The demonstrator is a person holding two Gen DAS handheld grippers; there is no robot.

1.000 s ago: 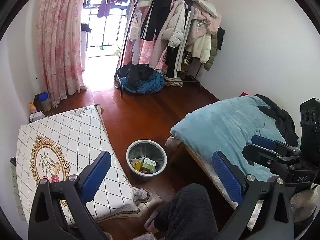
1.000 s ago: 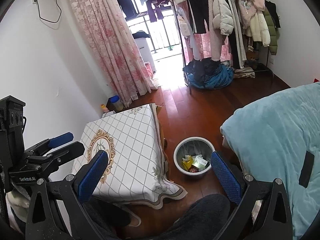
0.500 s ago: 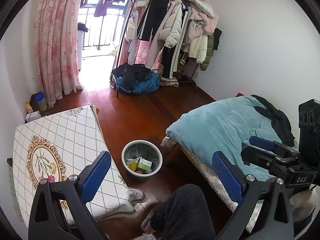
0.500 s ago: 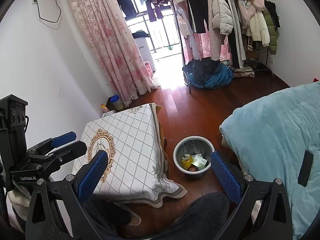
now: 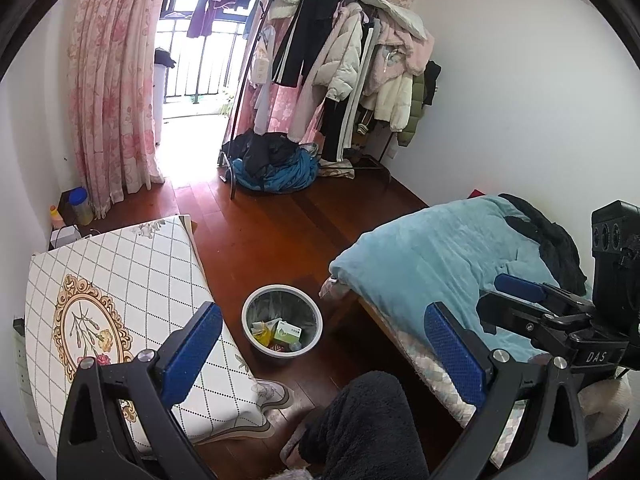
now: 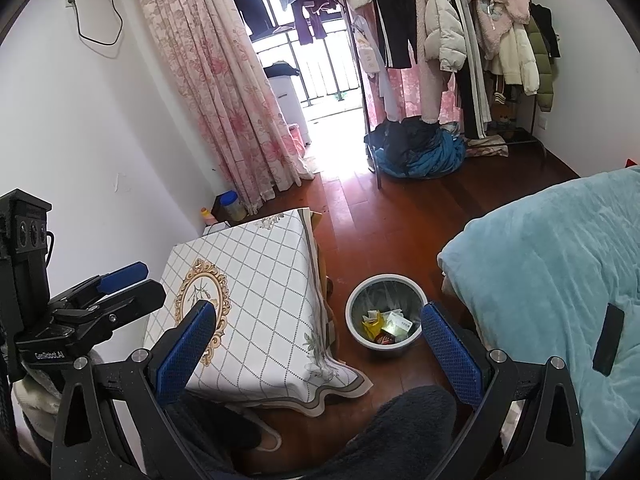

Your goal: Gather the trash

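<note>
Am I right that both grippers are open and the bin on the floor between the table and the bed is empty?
Not quite: the bin is not empty. The right wrist view shows packaging and wrappers inside it. The rest holds: the left gripper and right gripper are both open, and the bin stands on the floor between the table and the bed.

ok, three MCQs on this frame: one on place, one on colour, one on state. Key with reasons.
1. The trash bin stands:
A. on the bed
B. on the floor between the table and the bed
C. on the balcony

2. The blanket on the bed is:
A. light blue
B. red
C. yellow

3. The left tongs and right tongs are:
A. both shut on trash
B. one open, one shut
C. both open, empty

Key: B, the bin sits on wood floor beside the tablecloth; A, the cover is pale blue; C, the pads stand wide apart, nothing between.
</note>
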